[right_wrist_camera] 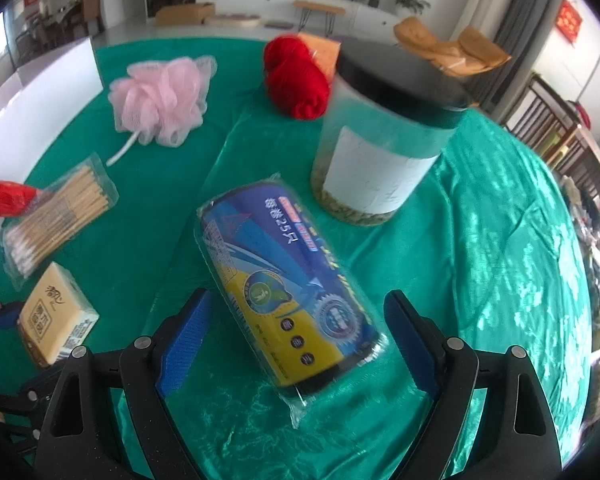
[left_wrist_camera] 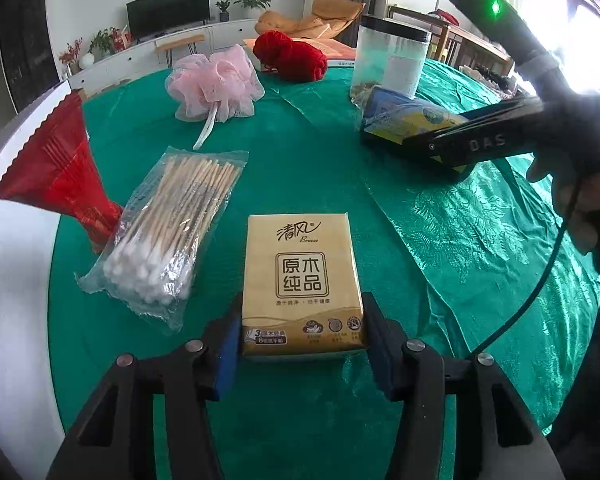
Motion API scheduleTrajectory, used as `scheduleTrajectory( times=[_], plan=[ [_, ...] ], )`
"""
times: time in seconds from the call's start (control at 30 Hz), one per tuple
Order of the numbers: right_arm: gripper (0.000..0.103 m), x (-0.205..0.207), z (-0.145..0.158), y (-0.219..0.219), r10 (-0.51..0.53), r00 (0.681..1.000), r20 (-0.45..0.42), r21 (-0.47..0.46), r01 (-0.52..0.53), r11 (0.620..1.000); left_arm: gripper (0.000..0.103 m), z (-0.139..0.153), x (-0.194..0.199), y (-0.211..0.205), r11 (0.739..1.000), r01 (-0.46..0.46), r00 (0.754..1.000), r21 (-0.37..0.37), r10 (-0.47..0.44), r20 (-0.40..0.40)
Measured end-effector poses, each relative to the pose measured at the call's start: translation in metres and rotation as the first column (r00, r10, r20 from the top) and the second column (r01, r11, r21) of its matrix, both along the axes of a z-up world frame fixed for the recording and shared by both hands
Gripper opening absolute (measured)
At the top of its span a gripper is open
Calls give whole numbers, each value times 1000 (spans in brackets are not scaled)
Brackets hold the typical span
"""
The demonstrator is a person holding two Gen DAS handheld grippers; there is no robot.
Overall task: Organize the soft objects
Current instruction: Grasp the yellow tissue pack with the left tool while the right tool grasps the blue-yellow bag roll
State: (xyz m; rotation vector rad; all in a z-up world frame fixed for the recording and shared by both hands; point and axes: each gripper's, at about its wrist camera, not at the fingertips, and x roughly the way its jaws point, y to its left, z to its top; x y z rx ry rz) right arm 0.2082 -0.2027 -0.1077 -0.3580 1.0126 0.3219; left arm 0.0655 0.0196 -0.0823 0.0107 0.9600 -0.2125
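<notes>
Grippers work a green cloth strewn with soft goods. Left wrist view: the left gripper clamps the near end of a tissue pack at lower centre, swabs to its left, a pink pouf and red yarn in the upper part of the frame. Right wrist view: the right gripper stands wide around a blue roll at centre, pads apparently clear; closing on it seems next. A jar stands above; a living room lies behind.
</notes>
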Motion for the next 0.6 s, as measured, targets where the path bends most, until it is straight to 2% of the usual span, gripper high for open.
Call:
scheduleTrajectory(
  times=[0.07, 0.13, 0.2, 0.23, 0.33, 0.4, 0.47, 0.6],
  plan=[
    [67, 1, -3, -5, -43, 999, -6, 15, 43, 999, 53, 3, -6, 8, 999, -7, 1000, -41, 7, -3],
    [61, -6, 2, -23, -108, 991, -80, 155, 120, 981, 53, 4, -13, 15, 997, -18, 1000, -80, 17, -5],
    [61, -22, 4, -47, -158, 973, -166, 318, 204, 926, 53, 6, -22, 20, 993, -27, 1000, -114, 27, -5],
    [61, -34, 2, -57, -175, 965, -194, 370, 237, 898, 53, 8, -26, 20, 992, -27, 1000, -123, 27, -1],
    [60, -68, -5, -80, -209, 943, -258, 487, 314, 815, 53, 18, -38, 18, 992, -17, 999, -126, 21, 27],
    [60, -87, -9, -89, -210, 930, -303, 569, 353, 743, 53, 29, -45, 17, 992, -8, 998, -125, 15, 53],
    [59, -99, -9, -93, -207, 923, -324, 627, 373, 684, 53, 40, -49, 16, 994, -6, 997, -110, 14, 77],
    [59, -116, -2, -89, -199, 921, -335, 702, 385, 599, 53, 56, -54, 17, 997, -16, 993, -71, 24, 111]
  ],
)
